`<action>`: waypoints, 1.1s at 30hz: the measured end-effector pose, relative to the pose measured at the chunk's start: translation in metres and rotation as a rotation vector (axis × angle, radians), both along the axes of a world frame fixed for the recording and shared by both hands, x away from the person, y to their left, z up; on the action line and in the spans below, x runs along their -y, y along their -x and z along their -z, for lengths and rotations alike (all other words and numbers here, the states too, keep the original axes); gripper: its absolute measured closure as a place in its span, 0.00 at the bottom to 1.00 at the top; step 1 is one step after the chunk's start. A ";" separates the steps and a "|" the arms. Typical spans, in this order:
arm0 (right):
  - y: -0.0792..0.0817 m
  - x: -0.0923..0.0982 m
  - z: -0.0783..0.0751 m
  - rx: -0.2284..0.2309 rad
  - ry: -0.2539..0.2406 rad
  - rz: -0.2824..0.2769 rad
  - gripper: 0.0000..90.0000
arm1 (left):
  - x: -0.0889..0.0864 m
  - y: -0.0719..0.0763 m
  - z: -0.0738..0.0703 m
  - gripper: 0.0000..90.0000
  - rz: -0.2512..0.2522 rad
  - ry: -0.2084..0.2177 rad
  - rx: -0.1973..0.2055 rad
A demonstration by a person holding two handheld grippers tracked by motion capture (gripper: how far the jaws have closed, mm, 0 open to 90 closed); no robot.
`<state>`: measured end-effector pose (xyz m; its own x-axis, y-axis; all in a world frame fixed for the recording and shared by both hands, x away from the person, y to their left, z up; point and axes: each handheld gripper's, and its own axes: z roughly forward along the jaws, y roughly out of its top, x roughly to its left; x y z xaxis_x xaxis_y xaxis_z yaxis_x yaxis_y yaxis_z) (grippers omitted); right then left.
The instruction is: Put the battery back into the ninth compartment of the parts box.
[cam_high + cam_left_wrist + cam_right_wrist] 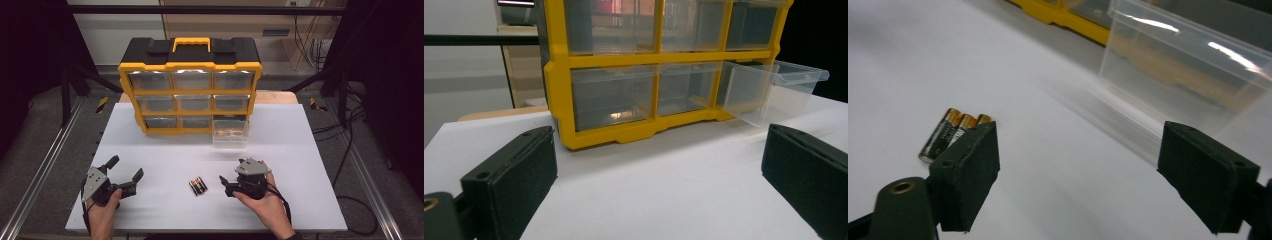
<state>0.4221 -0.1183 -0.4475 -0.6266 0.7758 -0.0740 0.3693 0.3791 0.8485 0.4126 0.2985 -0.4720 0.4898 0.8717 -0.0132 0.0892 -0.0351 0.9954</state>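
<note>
White table point(300, 130) with bare room along its front edge. Three batteries point(198, 186) lie side by side between the left gripper point(126, 172) and right gripper point(224, 185), both spread wide, holding nothing. Behind stands a yellow cabinet point(190, 65); its bottom-right drawer point(230, 133) is pulled out, holding something brownish.

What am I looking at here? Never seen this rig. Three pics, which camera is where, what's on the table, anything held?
No robot arm: a person holds a two-jaw gripper in each hand. The high view looks down on the white table, with the left gripper and right gripper near its front edge. The other two pictures come from cameras riding on each gripper, looking along its black jaws. On the table stand a yellow drawer cabinet, its bottom right clear drawer pulled out, and three batteries side by side. Both grippers are open and hold nothing.
</note>
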 end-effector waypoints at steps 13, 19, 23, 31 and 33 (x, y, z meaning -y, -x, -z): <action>-0.006 -0.035 0.010 -0.118 0.035 -0.042 0.29 | -0.001 -0.001 0.000 0.01 -0.008 0.005 0.000; -0.010 -0.040 0.013 -0.148 0.024 -0.047 0.33 | 0.000 -0.002 0.000 0.01 -0.008 -0.002 -0.001; -0.011 -0.042 0.014 -0.167 0.014 -0.039 0.35 | 0.000 -0.002 0.000 0.01 -0.015 -0.002 -0.001; -0.014 -0.048 0.017 -0.201 0.008 -0.040 0.45 | 0.000 -0.003 0.000 0.01 -0.012 -0.002 -0.005; -0.015 -0.051 0.019 -0.215 0.003 -0.045 0.50 | 0.000 -0.003 0.000 0.01 -0.010 -0.004 -0.005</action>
